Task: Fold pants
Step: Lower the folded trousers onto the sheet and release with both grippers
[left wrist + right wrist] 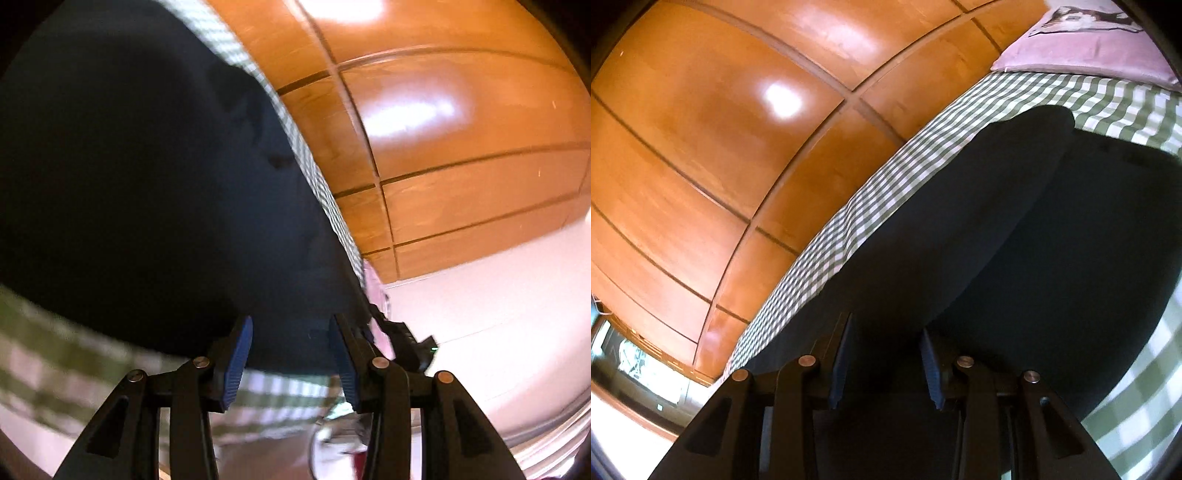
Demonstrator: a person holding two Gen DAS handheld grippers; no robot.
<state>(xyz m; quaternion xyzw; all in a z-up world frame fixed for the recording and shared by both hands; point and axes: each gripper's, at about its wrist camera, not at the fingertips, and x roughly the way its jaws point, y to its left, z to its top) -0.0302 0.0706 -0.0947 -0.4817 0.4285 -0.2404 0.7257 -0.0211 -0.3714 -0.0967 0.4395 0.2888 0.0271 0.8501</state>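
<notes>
1. left claw (290, 354): blue-padded fingers spread apart, released, at the near edge of the dark pants (147, 184).
2. right claw (886, 365): fingers likewise spread, released, with the pants (1034, 240) lying ahead and beneath.
3. pants: spread on a green-and-white checked sheet (886, 192) of a bed, ahead of both claws.
4. beyond the sheet: orange wooden panelling (720, 147); a pink pillow (1089, 55) far right of the right claw.

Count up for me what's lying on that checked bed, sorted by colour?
Dark navy: 1, the dark navy fabric pants, spread across the green-and-white checked bedsheet.
Pink: 1, the pink printed pillow at the bed's far end.
Total: 2.
</notes>
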